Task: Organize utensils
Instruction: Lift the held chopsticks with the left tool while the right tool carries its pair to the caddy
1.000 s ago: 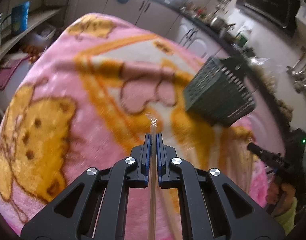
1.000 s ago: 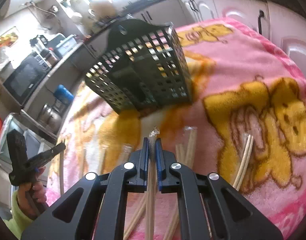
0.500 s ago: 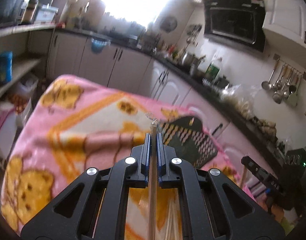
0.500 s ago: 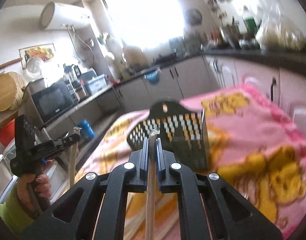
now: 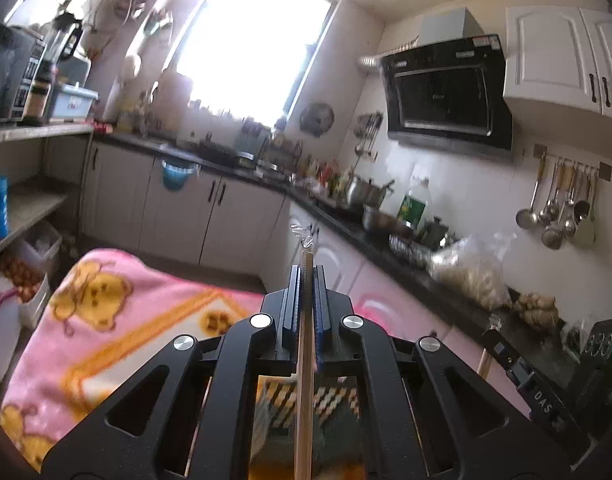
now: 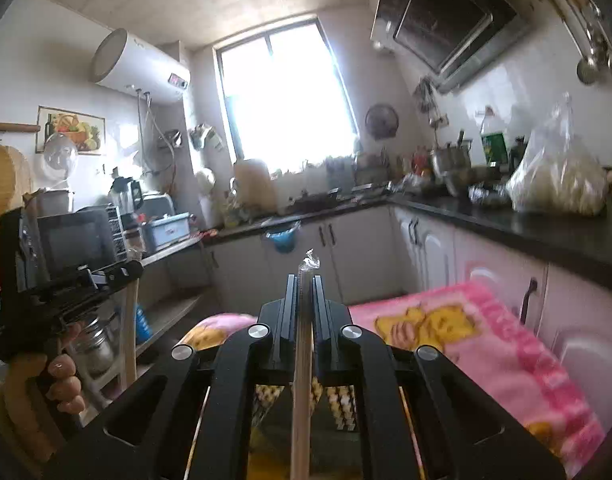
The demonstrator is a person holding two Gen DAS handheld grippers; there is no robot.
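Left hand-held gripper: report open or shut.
Shut: the left hand-held gripper has its jaws pressed against a wrapped chopstick pair running between them.

My left hand-held gripper [image 5: 305, 280] is matt black plastic with shiny metal screws. It pinches pale, smooth wooden chopsticks [image 5: 304, 380] in crinkly clear wrap. Below lie a fuzzy pink blanket [image 5: 118, 332] and a dark plastic lattice basket [image 5: 338, 404].

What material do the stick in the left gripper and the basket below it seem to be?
Stick: probably bamboo or wood, pale tan and matte, in a clear plastic sleeve crinkled at the tip. Basket: apparently dark plastic, moulded in a regular grid of holes; blur leaves it uncertain.
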